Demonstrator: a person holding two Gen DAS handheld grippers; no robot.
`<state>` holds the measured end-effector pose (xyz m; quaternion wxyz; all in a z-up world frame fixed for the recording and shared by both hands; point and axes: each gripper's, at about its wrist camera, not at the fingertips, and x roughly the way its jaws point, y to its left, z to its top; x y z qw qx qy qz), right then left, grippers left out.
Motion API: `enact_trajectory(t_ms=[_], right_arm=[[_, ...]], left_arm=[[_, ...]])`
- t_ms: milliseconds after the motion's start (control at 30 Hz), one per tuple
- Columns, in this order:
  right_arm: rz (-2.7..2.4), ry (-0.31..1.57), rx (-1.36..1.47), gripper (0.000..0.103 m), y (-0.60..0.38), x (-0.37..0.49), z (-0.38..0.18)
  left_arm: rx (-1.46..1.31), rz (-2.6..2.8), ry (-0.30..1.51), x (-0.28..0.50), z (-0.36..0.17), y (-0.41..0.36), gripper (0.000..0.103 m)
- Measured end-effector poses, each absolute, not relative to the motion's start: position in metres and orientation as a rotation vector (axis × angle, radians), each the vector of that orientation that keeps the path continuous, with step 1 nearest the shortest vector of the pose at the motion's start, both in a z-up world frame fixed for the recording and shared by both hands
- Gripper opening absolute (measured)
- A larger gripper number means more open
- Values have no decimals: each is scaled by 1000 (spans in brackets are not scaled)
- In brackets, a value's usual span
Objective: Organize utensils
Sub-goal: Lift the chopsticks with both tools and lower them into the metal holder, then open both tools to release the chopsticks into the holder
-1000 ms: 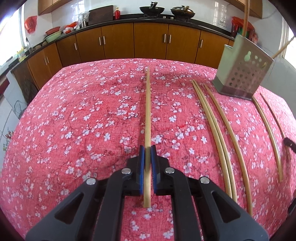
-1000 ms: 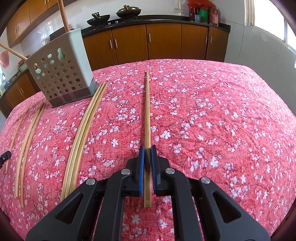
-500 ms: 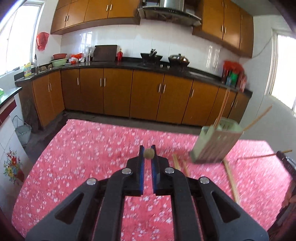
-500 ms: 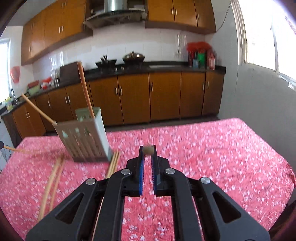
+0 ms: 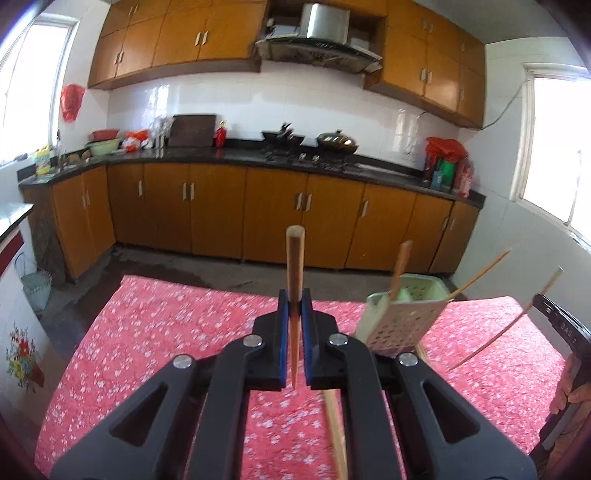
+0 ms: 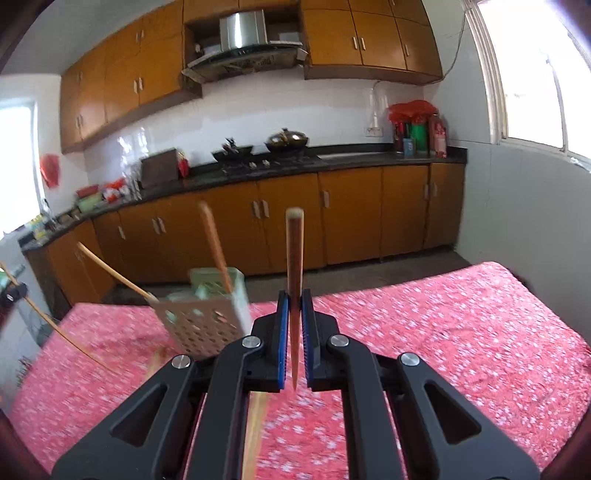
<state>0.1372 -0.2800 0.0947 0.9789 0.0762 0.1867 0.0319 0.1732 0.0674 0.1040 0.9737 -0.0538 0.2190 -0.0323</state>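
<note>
Both chopsticks [image 5: 294, 280] [image 6: 294, 273] now raised off table [image 5: 166, 332], apparently upright.

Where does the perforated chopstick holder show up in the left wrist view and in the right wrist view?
Left wrist: the chopstick holder sits right of centre, just right of the left tongs.
Right wrist: it sits left of centre, just left of the right tongs.
Shared landmark: the range hood.

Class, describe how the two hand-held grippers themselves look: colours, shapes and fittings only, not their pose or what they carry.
Both look alike. The left hand-held gripper and right hand-held gripper have matte black plastic linkage arms with triangular cut-outs, round silver pivot bolts, and blue ribbed pads lining the inner finger faces. No cables, markings or sleeves show on them.
</note>
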Motion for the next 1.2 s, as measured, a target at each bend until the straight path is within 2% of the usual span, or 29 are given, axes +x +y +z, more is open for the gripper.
enact_trajectory(t_ms=[300, 567, 800, 1100, 1200], right_arm=[[181, 206, 158, 8, -247, 126, 154], [142, 77, 145, 8, -232, 149, 175], [117, 143, 146, 8, -226, 185, 150], [130, 206, 126, 8, -219, 190, 134], [132, 209, 128, 14, -220, 189, 134]], left_arm=[[-142, -180, 325, 173, 153, 20, 8], [-183, -202, 202, 196, 189, -16, 8], [-174, -175, 205, 237, 167, -36, 8], [-165, -172, 276, 260, 136, -38, 8], [-171, -169, 277, 259, 136, -33, 12]])
